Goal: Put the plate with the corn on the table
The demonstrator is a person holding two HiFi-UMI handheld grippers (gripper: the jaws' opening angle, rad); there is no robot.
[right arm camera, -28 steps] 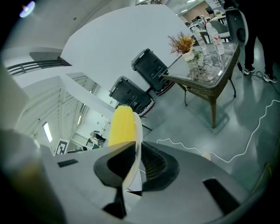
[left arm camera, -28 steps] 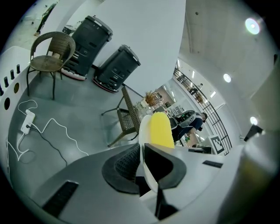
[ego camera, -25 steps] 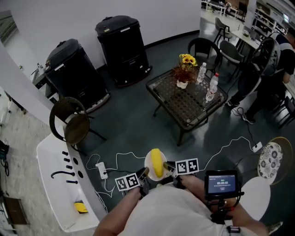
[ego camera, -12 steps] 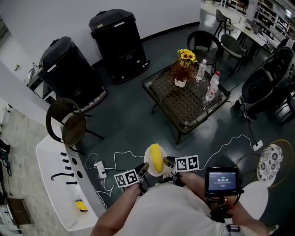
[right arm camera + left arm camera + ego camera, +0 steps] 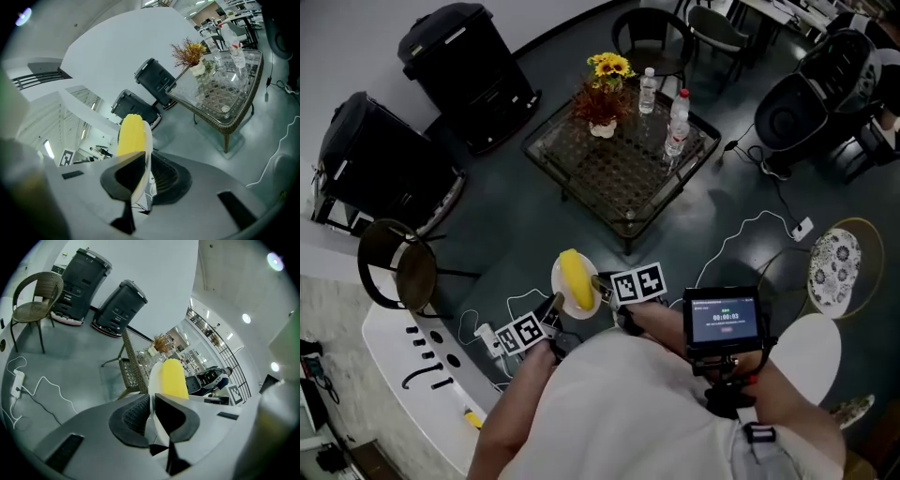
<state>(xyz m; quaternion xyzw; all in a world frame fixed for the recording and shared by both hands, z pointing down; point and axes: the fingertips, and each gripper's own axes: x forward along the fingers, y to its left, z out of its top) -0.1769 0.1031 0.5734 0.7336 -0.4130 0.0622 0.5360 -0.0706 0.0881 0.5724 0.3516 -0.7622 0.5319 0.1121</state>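
Both arms tucked near my chest. Left gripper [image 5: 555, 303] and right gripper [image 5: 600, 282] each pinch opposite rims of the plate [image 5: 556, 278], jaws narrow. Corn [image 5: 576, 278] lies on it, well short of the table [image 5: 609, 173].

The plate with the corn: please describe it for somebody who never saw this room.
Find the glass-topped table with sunflowers. Nearer the person, the left gripper and right gripper hold a white plate by opposite edges. Only it carries yellow corn.
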